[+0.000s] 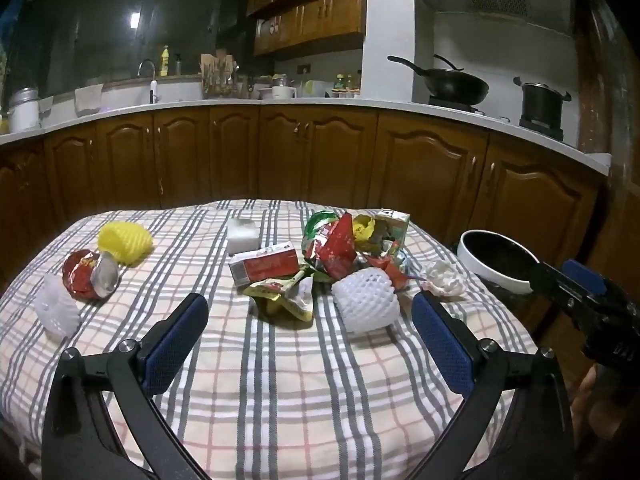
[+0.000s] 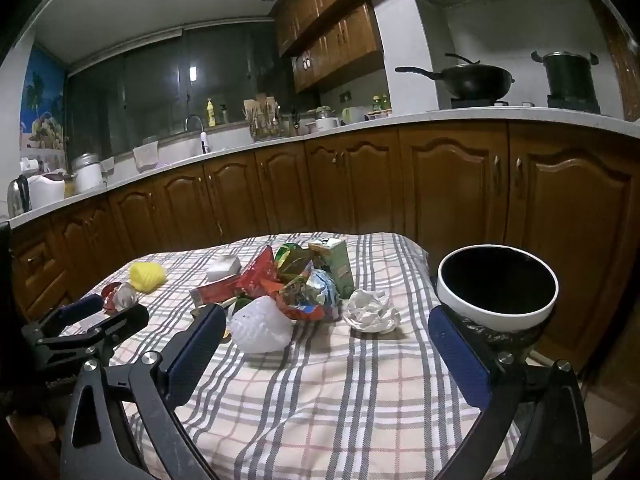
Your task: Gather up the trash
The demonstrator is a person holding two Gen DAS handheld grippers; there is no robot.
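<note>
Jaws wide, crumpled red and foil wrappers (image 1: 336, 250) heaped.

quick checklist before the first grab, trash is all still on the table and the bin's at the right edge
1. Left gripper open and empty: ok.
2. Right gripper open and empty: ok.
3. Bin mouth unobstructed: ok.
4. White foam net nearest the right gripper, nothing lying on it: ok.
5. Crumpled paper lies apart from the wrapper pile: ok.
6. Room left in the bin: cannot tell, its inside is dark.
</note>
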